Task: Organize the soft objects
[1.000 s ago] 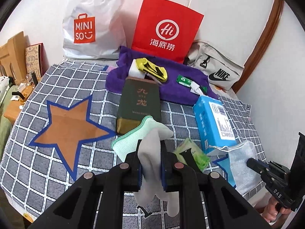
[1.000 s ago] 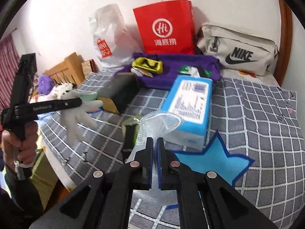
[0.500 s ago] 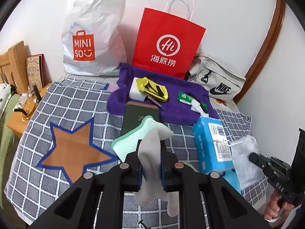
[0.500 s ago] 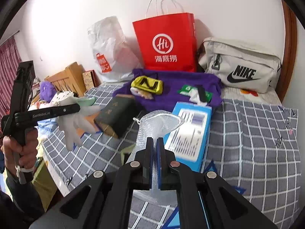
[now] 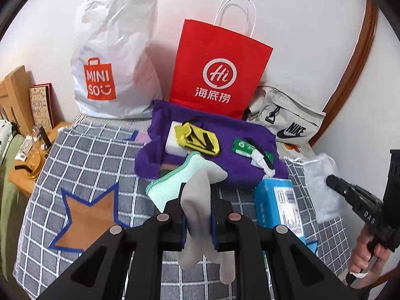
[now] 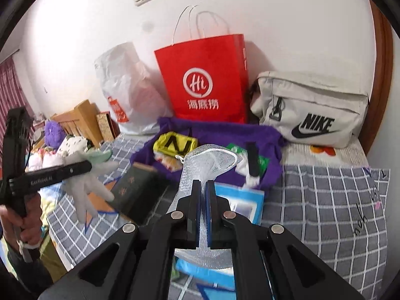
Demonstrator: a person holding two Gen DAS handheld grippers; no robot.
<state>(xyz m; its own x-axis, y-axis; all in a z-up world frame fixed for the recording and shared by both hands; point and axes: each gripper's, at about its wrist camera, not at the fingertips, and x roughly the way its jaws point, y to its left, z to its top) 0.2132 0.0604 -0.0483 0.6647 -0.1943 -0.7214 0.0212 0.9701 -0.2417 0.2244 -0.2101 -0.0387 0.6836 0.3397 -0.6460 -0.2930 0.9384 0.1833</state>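
Observation:
My left gripper [image 5: 198, 215] is shut on a grey-white glove [image 5: 200, 195] with a mint green cuff, held in the air above the checked bed cover; the glove also shows in the right wrist view [image 6: 87, 182]. My right gripper [image 6: 203, 212] is shut on a white mesh pouch [image 6: 210, 161], lifted above the blue box [image 6: 243, 205]; the pouch also shows in the left wrist view [image 5: 321, 185]. A purple cloth [image 5: 225, 150] at the back carries yellow socks [image 5: 197, 137], a white sponge and a green packet [image 5: 246, 148].
A red paper bag [image 5: 220, 75], a white Miniso bag [image 5: 115, 57] and a grey Nike bag [image 5: 285, 120] stand against the wall. A dark book [image 6: 137, 192] lies on the checked cover [image 6: 325, 200]. A wooden side table with clutter [image 5: 30, 150] is at the left.
Both grippers have risen and moved back from the bed with the glove and the mesh pouch still held. The pouch has left the cover beside the blue box.

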